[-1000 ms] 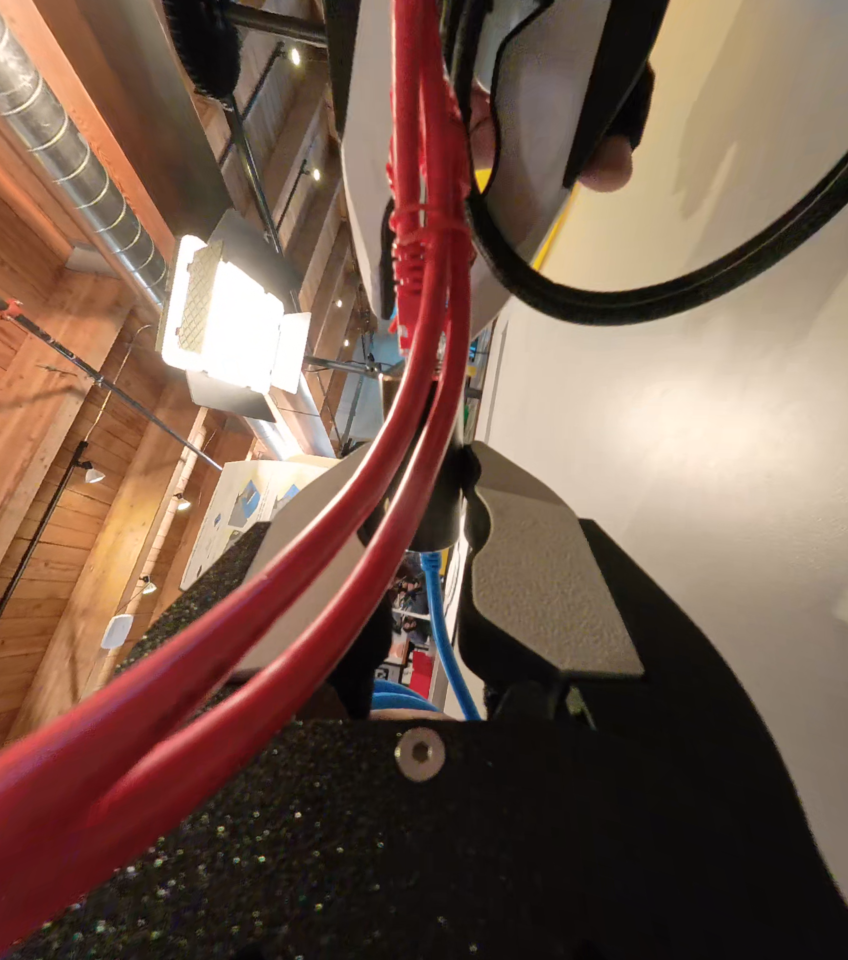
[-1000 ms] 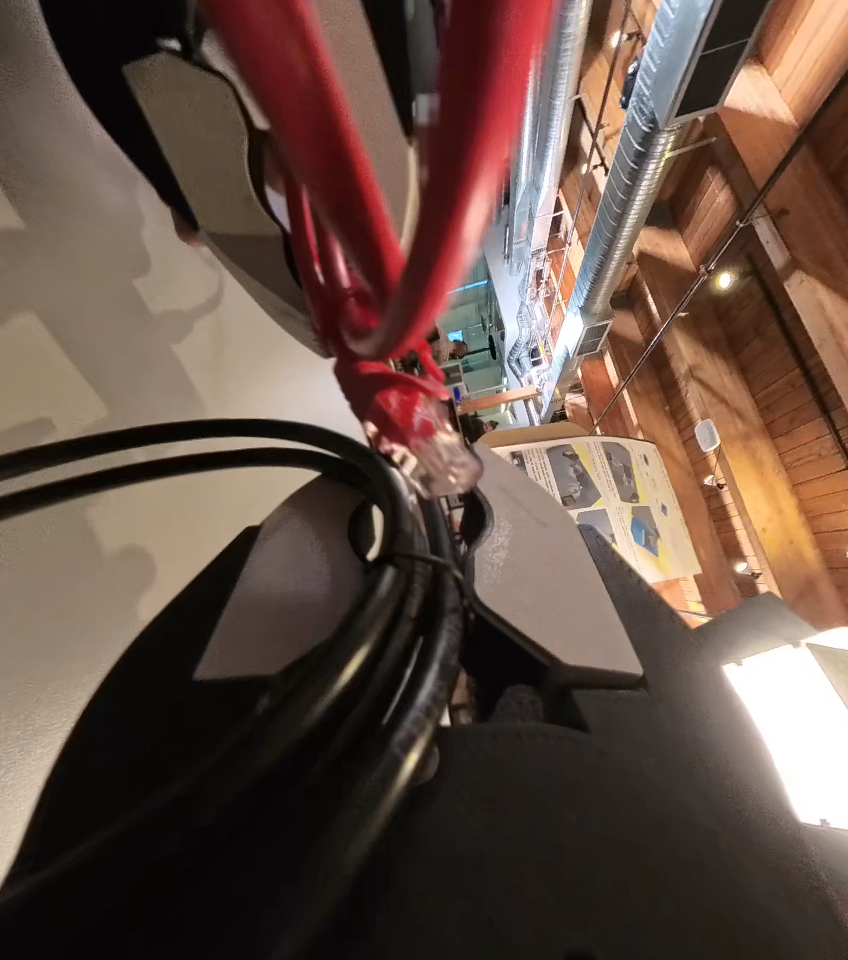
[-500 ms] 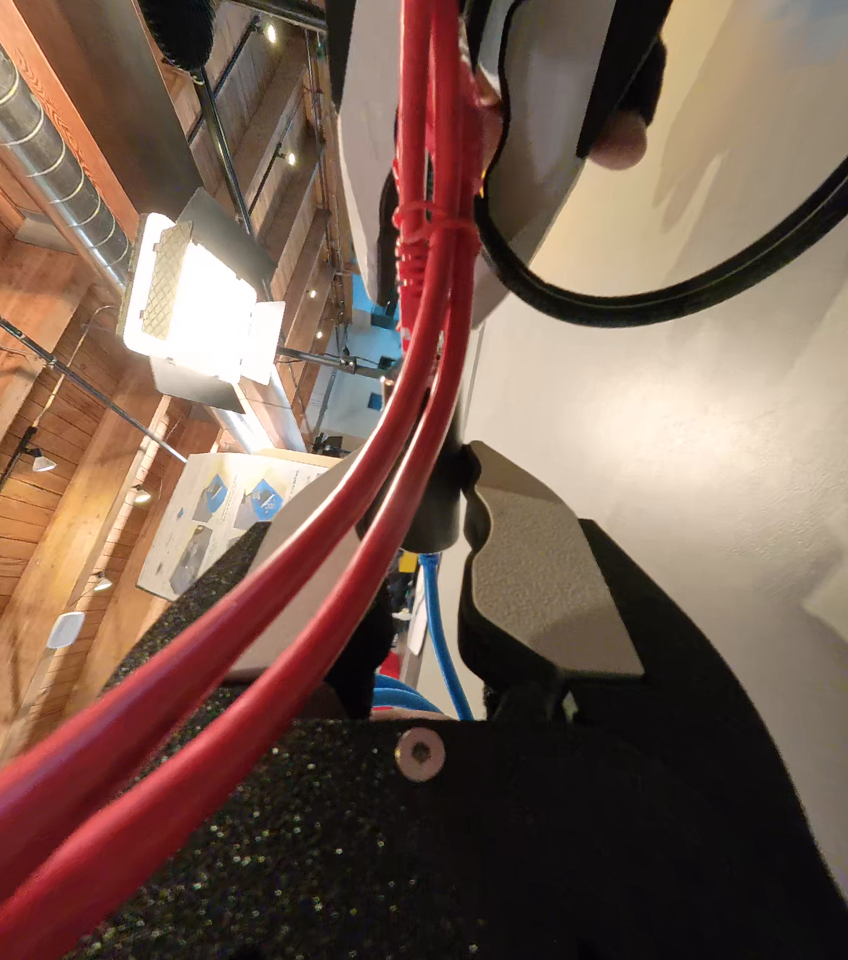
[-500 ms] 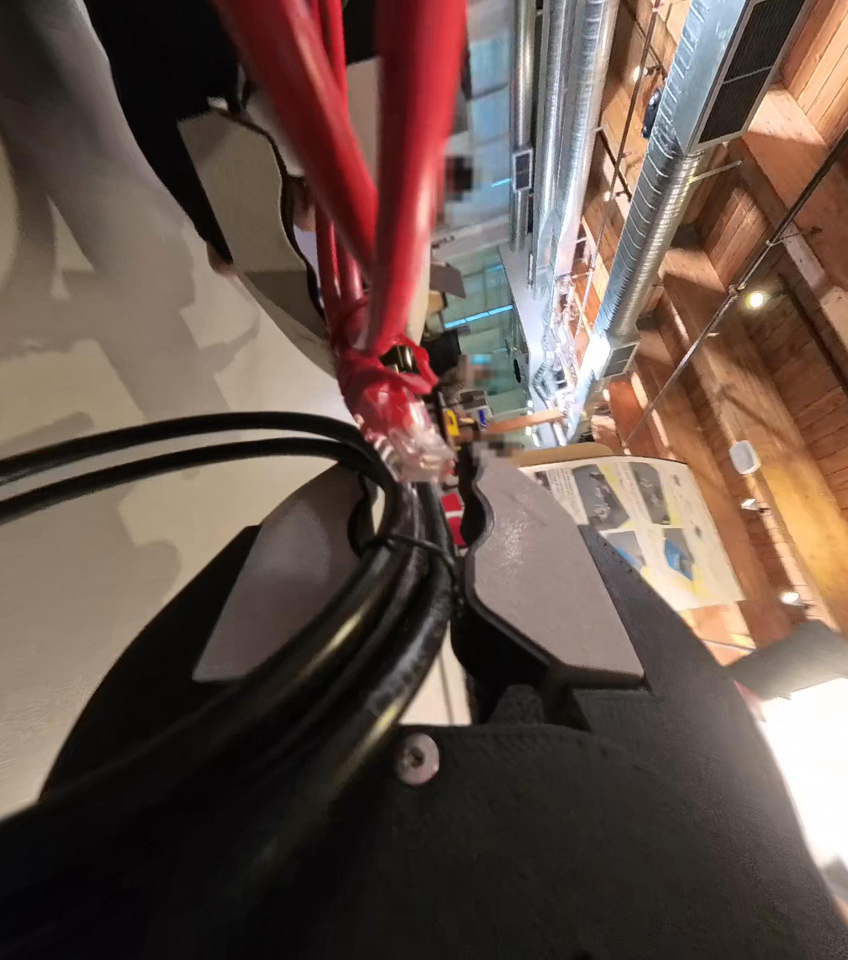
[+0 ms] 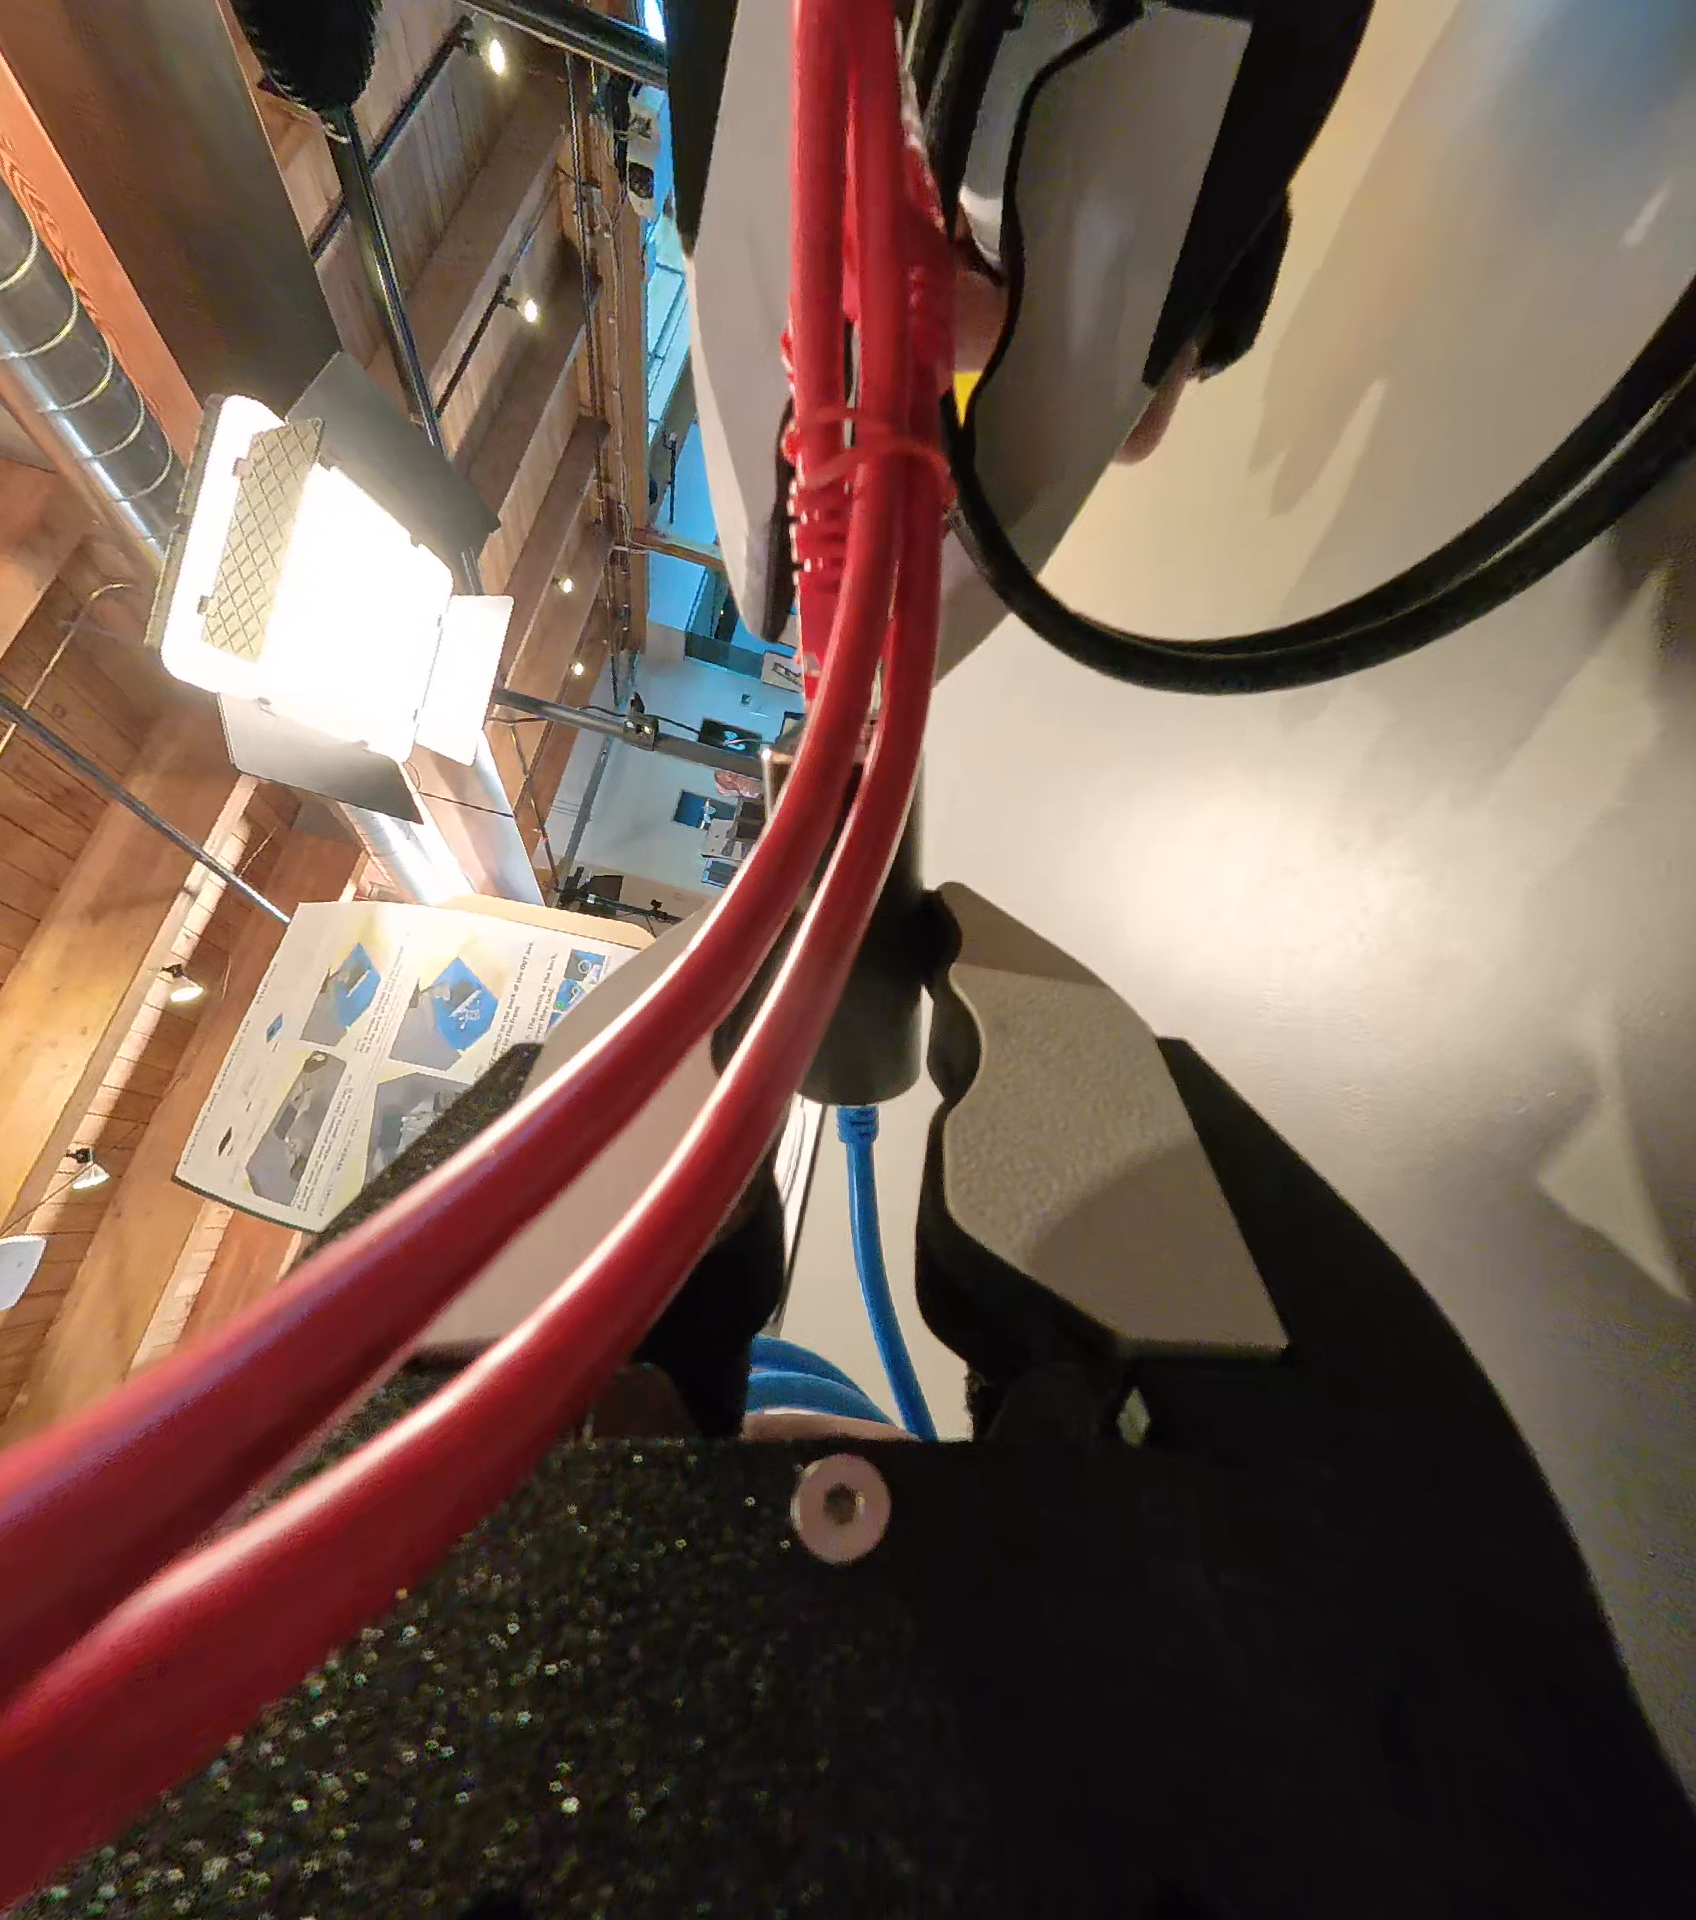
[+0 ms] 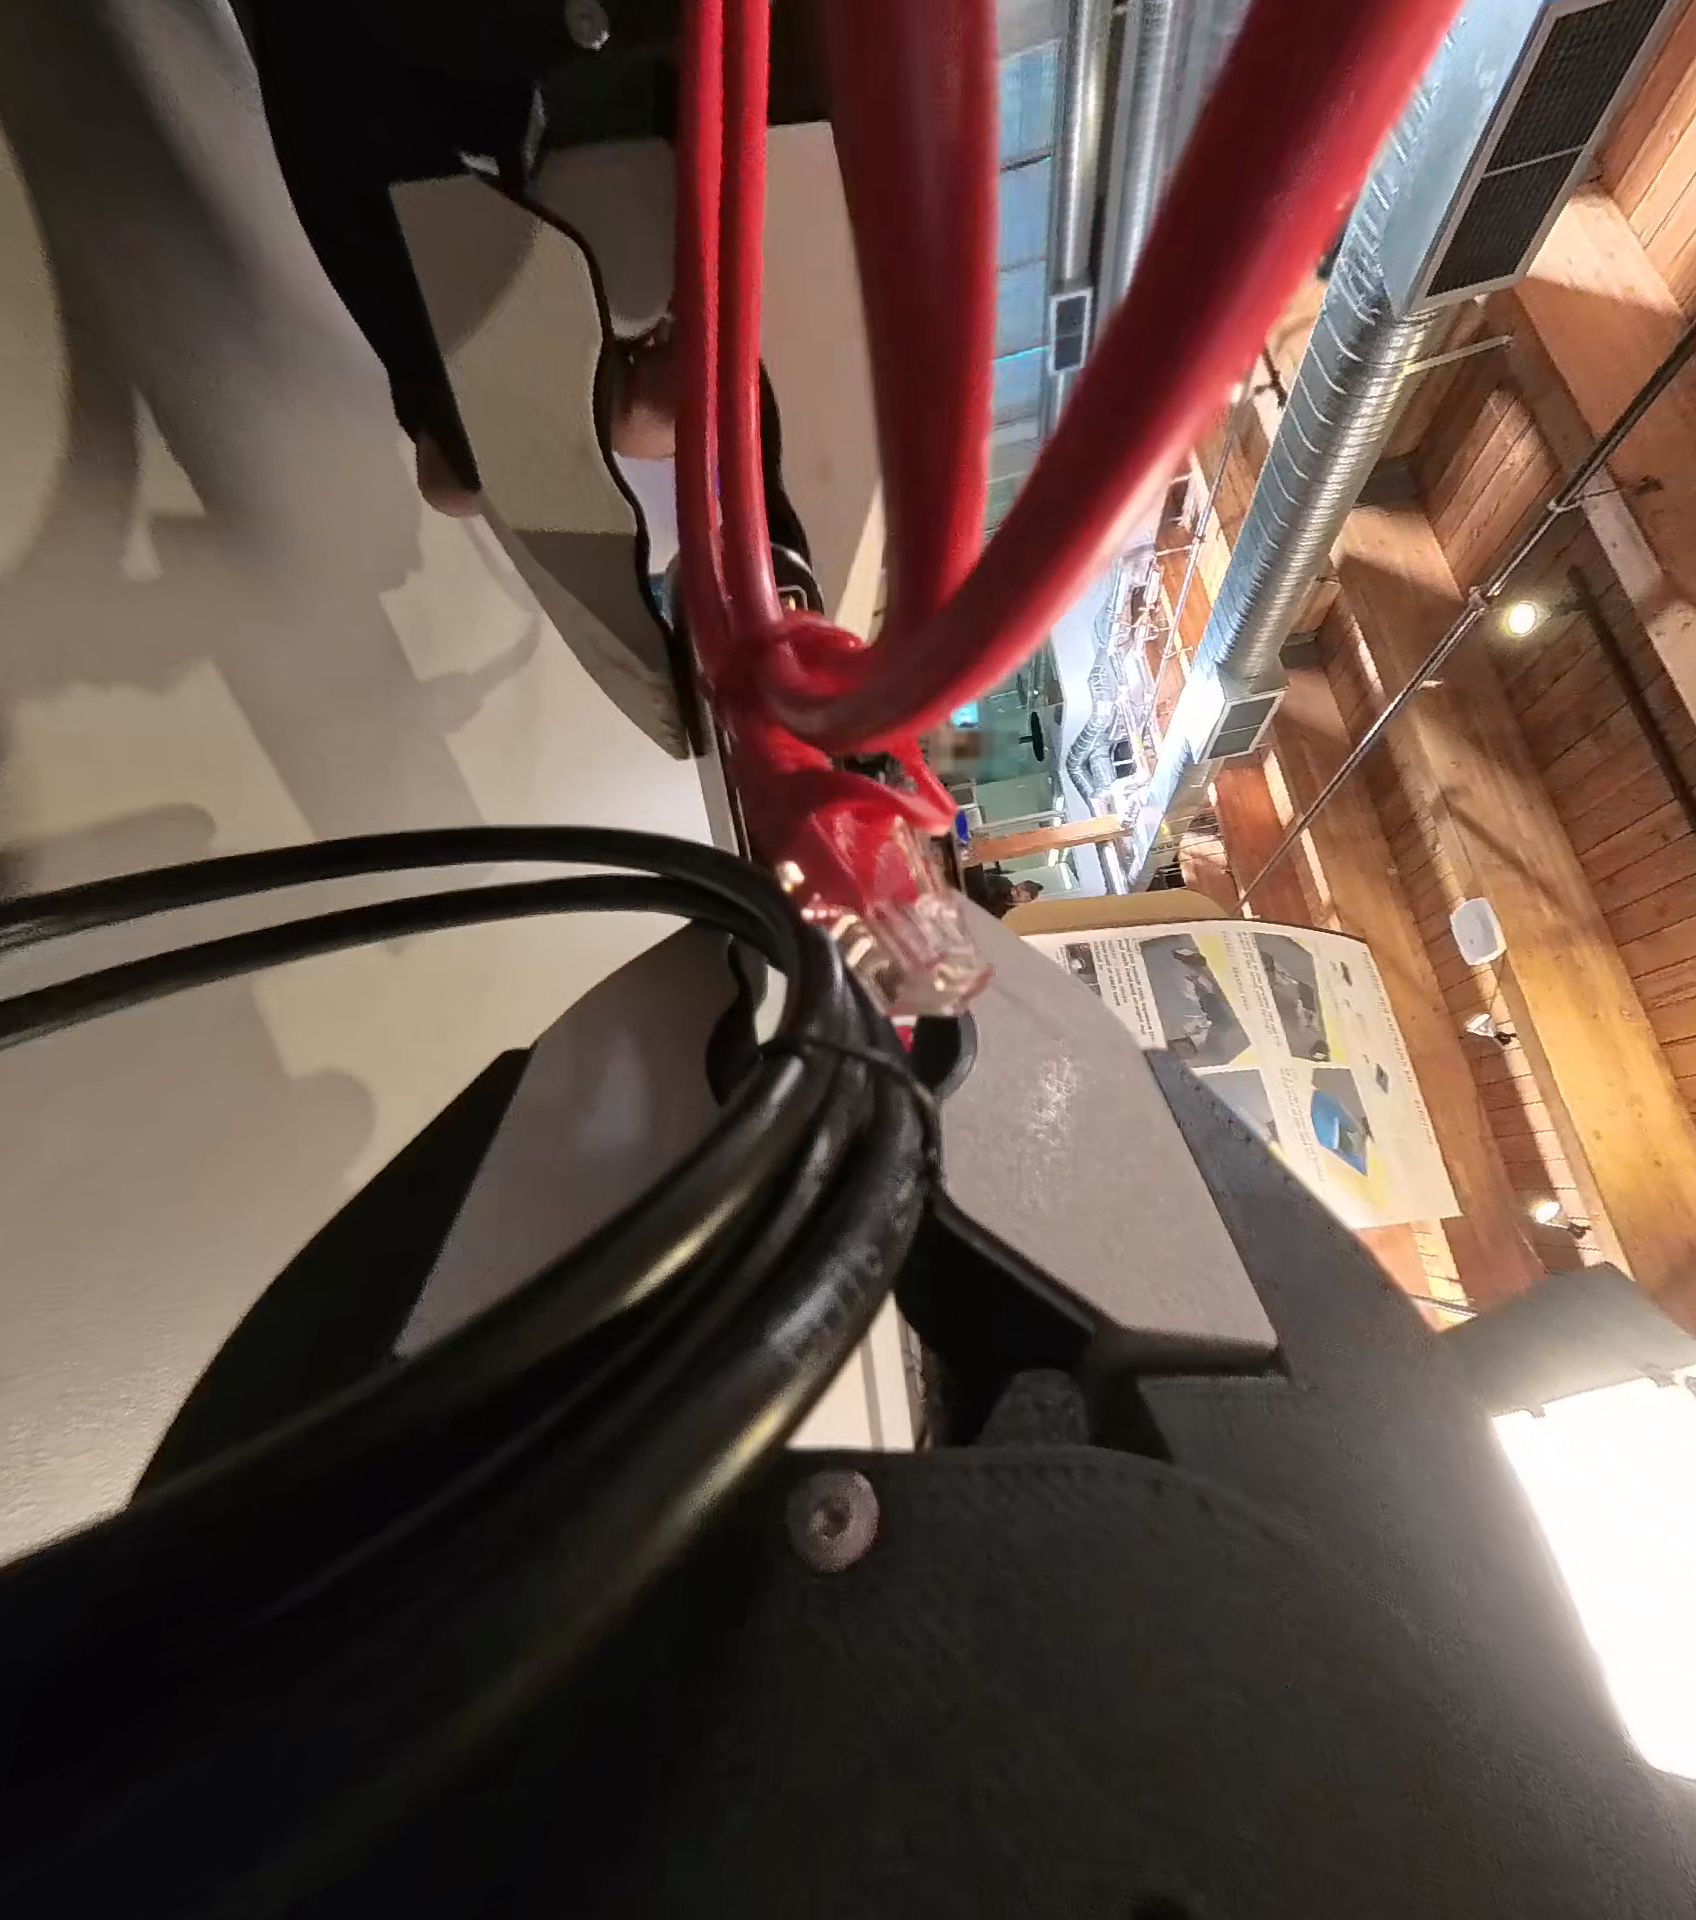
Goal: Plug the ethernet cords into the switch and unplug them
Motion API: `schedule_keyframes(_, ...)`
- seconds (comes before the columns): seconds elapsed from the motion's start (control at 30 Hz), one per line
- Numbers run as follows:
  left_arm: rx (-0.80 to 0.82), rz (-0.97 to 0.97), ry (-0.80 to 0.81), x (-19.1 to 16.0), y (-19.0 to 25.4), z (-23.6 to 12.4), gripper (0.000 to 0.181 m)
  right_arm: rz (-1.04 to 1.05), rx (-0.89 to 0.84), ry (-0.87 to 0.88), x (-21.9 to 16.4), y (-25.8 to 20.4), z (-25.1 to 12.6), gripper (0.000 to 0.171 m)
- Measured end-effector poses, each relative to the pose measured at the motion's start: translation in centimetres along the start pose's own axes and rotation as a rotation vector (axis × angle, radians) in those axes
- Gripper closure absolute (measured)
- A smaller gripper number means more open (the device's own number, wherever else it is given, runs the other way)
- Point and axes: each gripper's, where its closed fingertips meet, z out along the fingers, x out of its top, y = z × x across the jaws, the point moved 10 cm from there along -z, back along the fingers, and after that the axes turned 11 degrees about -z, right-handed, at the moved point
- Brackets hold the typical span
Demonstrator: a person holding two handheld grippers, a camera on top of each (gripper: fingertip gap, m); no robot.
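- In the left wrist view the left gripper [image 5: 917, 997] has its fingers [image 5: 1062, 1153] closed on a black cable plug [image 5: 875, 1029] pinched between the tips.
- Two strands of the red ethernet cord [image 5: 553, 1226] sweep from the lower left corner up across that gripper's left finger, touching it, and run to the top of the view.
- Near the top the red strands are bound together with a thin tie [image 5: 854, 457], with a red plug boot just below it.
- The right gripper [image 5: 927, 343] shows at the top of the left wrist view, facing back, with the red strands passing between its grey fingers; a fingertip of the person's hand [image 5: 1150, 436] shows at its edge.
- A black ethernet cord [image 5: 1343, 644] loops from there over the white table [image 5: 1395, 883].
- A blue ethernet cord [image 5: 875, 1257] lies on the table behind the left gripper's fingers.
- In the right wrist view the right gripper [image 6: 885, 1049] is clamped on a tied bundle of the black cord.
- The red cord's clear plug [image 6: 917, 945] hangs just above those fingertips, touching or nearly touching the black bundle.
- No switch is visible in either view.
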Motion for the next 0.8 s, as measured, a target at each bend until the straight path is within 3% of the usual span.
schedule_keyframes(0.2,0.010,-0.006,0.002,0.12,-0.05,0.00,0.153,-0.038,-0.015,-0.023,0.07,-0.09,0.10,0.149)
schedule_keyframes(0.43,0.003,-0.007,0.000,0.11,-0.01,-0.04,0.153,-0.073,-0.031,-0.046,-0.05,-0.16,0.03,0.143)
schedule_keyframes(0.8,0.042,-0.023,0.016,0.22,-0.03,-0.12,0.153,-0.029,-0.028,-0.048,0.41,-0.11,0.08,0.155)
